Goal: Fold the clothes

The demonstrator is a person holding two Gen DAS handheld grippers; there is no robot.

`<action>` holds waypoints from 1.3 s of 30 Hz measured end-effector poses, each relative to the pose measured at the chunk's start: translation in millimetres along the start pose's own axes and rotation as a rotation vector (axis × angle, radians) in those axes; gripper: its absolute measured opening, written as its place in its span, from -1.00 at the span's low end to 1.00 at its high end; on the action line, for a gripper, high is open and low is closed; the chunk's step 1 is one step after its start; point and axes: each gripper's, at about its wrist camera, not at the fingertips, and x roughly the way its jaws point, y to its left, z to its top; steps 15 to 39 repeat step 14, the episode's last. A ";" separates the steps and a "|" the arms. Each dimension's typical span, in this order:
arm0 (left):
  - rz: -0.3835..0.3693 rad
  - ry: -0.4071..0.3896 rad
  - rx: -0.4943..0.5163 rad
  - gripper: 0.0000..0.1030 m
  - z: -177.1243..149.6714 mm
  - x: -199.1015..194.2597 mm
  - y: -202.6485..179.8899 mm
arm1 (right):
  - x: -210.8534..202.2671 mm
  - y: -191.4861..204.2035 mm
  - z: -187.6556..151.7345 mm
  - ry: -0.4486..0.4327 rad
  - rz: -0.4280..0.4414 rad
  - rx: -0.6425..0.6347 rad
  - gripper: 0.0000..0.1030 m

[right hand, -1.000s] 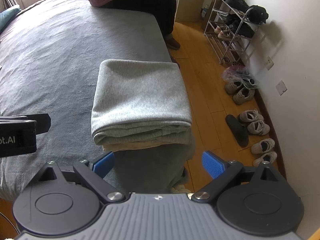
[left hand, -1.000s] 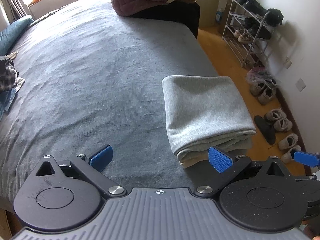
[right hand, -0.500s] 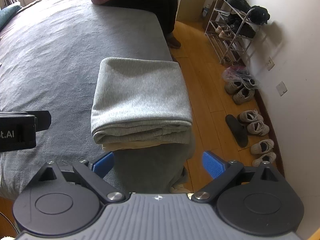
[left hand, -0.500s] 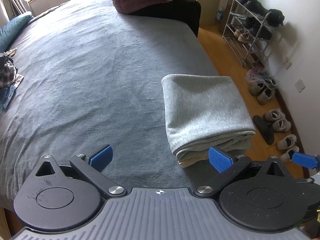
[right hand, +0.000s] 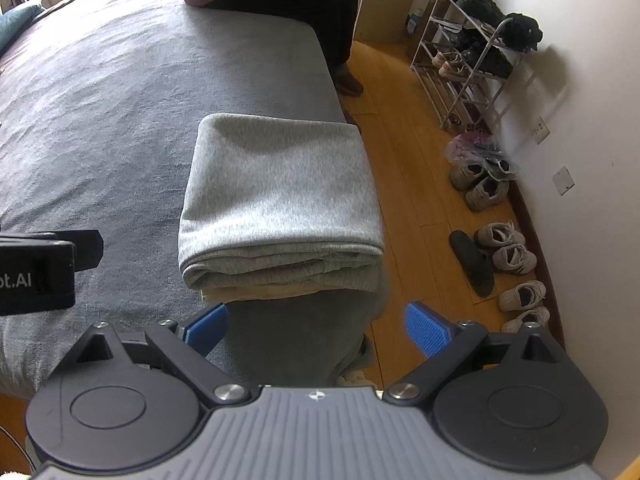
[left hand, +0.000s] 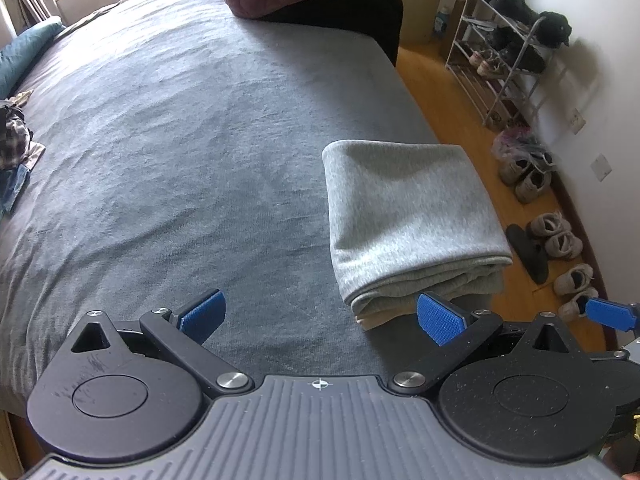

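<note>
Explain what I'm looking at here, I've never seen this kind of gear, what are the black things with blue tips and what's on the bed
Those are two hand-held grippers; a person carries one in each hand, and there is no robot arm. Each has a small camera looking forward along its two blue-tipped fingers, so each picture is taken from one gripper. The left gripper is seen in the left view, the right gripper in the right view. Both are open and hold nothing. On the grey bed lies a folded grey garment, near the bed's right edge, with a cream layer showing underneath it. A pile of other clothes sits at the far left. Someone sits at the far end of the bed, and a shoe rack stands by the wall.
</note>
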 end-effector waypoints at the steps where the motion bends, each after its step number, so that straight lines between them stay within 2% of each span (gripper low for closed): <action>1: 0.000 0.001 0.001 1.00 0.0 0.1 0.0 | 0.1 0.2 0.2 0.000 -0.001 0.001 0.90; 39: 0.001 0.009 -0.003 1.00 1.6 0.3 1.0 | 0.3 1.9 1.4 0.000 -0.007 -0.001 0.91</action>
